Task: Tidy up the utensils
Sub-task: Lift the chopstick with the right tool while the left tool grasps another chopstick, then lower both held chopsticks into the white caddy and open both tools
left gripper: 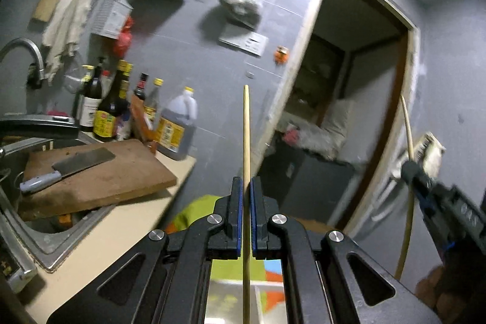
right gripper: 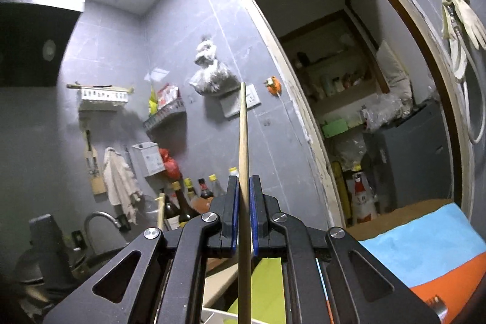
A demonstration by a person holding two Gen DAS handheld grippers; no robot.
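Left gripper point(left gripper: 246, 183) squeezed tight on one wooden chopstick point(left gripper: 246, 123), stick pointing up past the grey wall point(left gripper: 212, 56). Right gripper point(right gripper: 243, 182) squeezed tight on another chopstick point(right gripper: 243, 135), held up near the doorway point(right gripper: 349, 66). Down low at the left: chopping board point(left gripper: 115, 175) with a cleaver point(left gripper: 76, 166), bottles point(left gripper: 115, 108) behind.

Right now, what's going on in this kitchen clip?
A person holds two grippers, each clamped on one wooden chopstick. The left gripper has its fingers shut on a thin chopstick that points up toward the grey tiled wall. The right gripper grips the other chopstick the same way. Both are raised in the air, off the counter. On the counter, a cleaver lies on a wooden cutting board over the sink, beside a row of sauce bottles.
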